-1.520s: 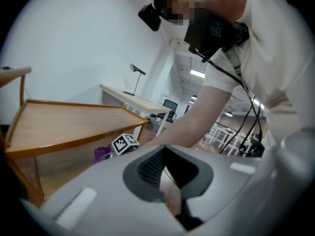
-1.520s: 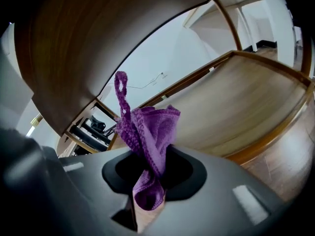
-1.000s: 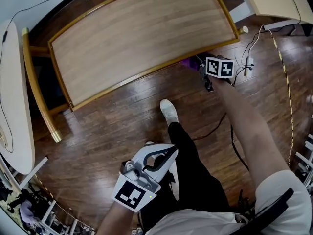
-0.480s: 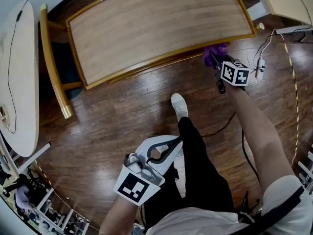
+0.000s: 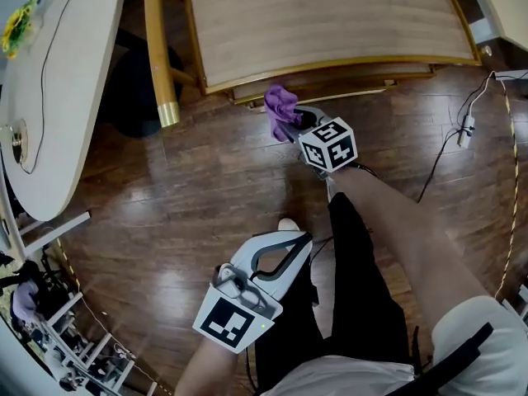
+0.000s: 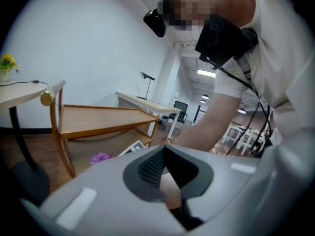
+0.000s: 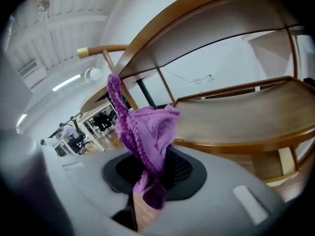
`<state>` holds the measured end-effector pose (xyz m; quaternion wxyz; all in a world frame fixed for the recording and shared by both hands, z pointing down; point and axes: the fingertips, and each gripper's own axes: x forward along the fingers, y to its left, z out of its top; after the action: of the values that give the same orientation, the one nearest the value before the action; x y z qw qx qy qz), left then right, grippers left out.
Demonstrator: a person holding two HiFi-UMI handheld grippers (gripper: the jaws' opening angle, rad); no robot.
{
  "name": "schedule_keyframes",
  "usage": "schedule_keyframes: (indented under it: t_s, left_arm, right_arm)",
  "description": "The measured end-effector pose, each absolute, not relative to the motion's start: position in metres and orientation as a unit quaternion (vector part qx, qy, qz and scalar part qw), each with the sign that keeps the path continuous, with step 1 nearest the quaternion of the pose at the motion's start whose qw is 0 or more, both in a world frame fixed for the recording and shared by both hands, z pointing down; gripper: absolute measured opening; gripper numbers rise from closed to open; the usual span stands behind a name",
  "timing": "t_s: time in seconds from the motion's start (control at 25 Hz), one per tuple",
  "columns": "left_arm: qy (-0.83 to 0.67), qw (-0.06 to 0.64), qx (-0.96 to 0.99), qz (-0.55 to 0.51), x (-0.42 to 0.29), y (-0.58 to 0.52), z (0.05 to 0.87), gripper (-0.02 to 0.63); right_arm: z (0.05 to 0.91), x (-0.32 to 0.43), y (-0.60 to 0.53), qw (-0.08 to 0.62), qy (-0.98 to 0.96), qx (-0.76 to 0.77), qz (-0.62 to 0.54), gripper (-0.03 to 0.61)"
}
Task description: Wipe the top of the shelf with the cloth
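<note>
- The right gripper sits in the upper centre of the head view. Its jaws are clamped on the purple cloth.
- In the right gripper view the gripper pinches the cloth at its lower end. The rest of the cloth bunches upward above the jaws.
- The cloth hangs in the air just in front of the shelf's front edge, off its top surface. From the gripper's own view it lies below the top board, level with a lower board of the shelf.
- The left gripper is at lower centre of the head view, well apart from the shelf. Its jaws are together with nothing between them, as its own view shows.
- Dark wooden floor fills the middle of the frame.
- A pale round bench curves along the left edge, with yellow flowers at its upper corner.
</note>
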<state>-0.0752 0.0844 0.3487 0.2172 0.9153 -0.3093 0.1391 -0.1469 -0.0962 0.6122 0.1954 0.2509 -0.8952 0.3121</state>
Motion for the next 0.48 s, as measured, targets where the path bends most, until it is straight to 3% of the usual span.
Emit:
schedule_keyframes:
  t_s: [0.28,0.48]
  left_arm:
    - [-0.337,0.232,0.901,0.146,-0.112,0.115,0.371,0.018]
    - [-0.329,0.239,0.903,0.138,-0.106,0.113,0.383,0.018]
  right_arm:
    - [0.640,-0.242,-0.086,0.222,-0.909,0.217,0.277,0.100]
    - [0.663,-0.205,-0.100,0.260,-0.899,0.245,0.253,0.100]
